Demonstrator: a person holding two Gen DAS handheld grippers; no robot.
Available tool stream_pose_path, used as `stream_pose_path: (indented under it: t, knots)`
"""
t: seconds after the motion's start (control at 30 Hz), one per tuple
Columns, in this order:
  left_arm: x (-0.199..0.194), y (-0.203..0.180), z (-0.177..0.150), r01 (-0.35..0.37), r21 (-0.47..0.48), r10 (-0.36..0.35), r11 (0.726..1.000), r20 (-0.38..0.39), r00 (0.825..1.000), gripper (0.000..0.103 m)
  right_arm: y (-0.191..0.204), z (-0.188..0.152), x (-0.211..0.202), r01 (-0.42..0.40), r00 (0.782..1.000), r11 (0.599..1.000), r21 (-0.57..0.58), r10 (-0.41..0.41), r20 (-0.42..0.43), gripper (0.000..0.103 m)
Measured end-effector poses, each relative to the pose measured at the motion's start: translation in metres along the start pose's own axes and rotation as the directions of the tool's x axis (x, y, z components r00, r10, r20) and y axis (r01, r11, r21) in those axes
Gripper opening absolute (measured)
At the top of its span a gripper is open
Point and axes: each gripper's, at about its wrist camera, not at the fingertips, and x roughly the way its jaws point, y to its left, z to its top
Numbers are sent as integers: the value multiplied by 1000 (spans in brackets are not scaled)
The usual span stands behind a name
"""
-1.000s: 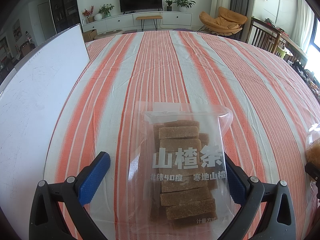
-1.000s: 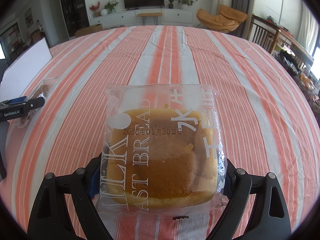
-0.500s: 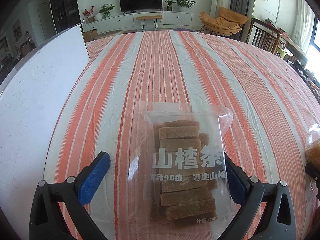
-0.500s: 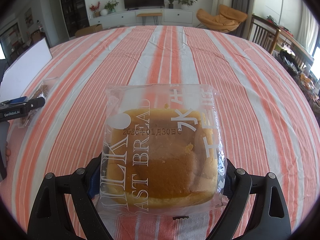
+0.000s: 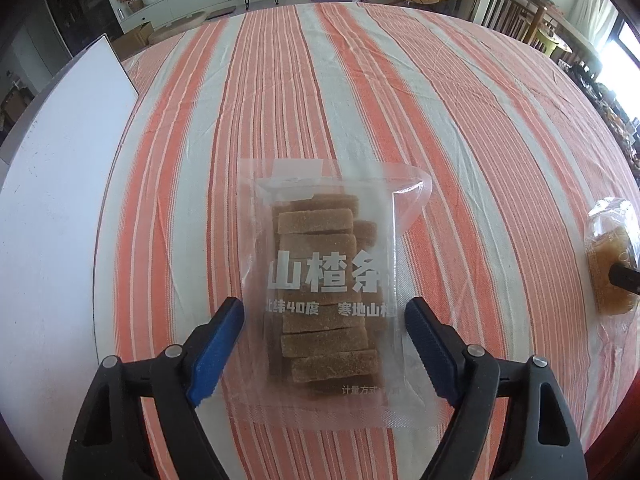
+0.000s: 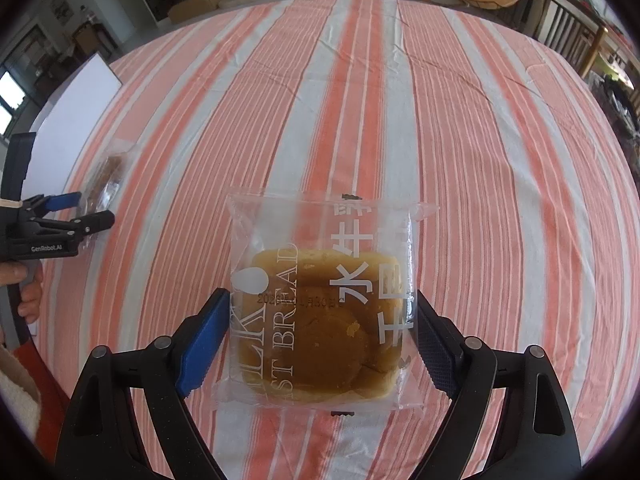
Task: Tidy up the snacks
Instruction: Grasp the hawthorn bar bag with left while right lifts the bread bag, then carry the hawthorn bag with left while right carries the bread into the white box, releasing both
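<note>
A: Where is the bag of brown sticks (image 5: 324,280)?

B: It lies flat on the striped cloth (image 5: 460,128), right in the middle, near the camera. The left gripper (image 5: 324,336) has one blue pad (image 5: 218,344) on each side of it.

A: Does the gripper hold the bag?

B: Its jaws have just been closing, and the bag is between them. The pads sit right at the clear edges of the bag. I cannot tell if they press on it yet.

A: And the other snack?

B: The bread bag (image 6: 324,312) lies on the cloth too, near the camera, between the pads of the right gripper (image 6: 320,336). Those jaws have just been closing as well. The pads look to be right against the bag's sides, but I cannot tell if they squeeze it.

A: What is hard to see?

B: The white words on the bread bag are cut off by the left pad. In the left view the bread sits at the far right edge, bent and blurry. In the right view a hand (image 6: 24,288) shows at the left edge, cut off. A white board (image 5: 52,184) lies at the left.
</note>
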Motion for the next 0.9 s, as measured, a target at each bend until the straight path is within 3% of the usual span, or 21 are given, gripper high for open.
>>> stream_pose_path:
  t: [0.07, 0.17, 0.3, 0.4, 0.53, 0.63, 0.7, 0.8, 0.9]
  knots:
    - [-11, 1, -4, 31, -10, -30, 999, 20, 999, 56, -1, -2, -3, 29, 1000, 1000, 8, -29, -11, 72]
    - [-35, 15, -17, 111, -76, -105, 991, 74, 992, 55, 4, -8, -20, 16, 1000, 1000, 4, -16, 17, 71]
    - [-101, 46, -38, 278, -169, -242, 946, 207, 948, 55, 35, -7, -61, -40, 995, 999, -21, 42, 93, 71]
    - [-166, 82, -50, 318, -186, -251, 930, 310, 917, 55, 89, 7, -100, -104, 977, 990, -98, 120, 177, 71]
    - [-230, 150, -65, 245, -237, -139, 940, 389, 911, 55, 191, 35, -139, -242, 924, 945, -221, 294, 245, 72]
    - [-251, 202, -81, 104, -306, 24, 946, 389, 921, 56, 278, 53, -151, -329, 879, 890, -316, 411, 242, 72]
    - [-247, 241, -93, 17, -361, 122, 932, 358, 926, 56, 334, 62, -149, -351, 859, 860, -369, 453, 239, 72]
    - [-228, 282, -119, -76, -431, 219, 899, 293, 931, 57, 401, 72, -132, -356, 848, 837, -415, 476, 232, 72]
    - [-200, 304, -143, -134, -475, 270, 870, 231, 935, 61, 448, 78, -99, -369, 846, 826, -427, 488, 212, 74]
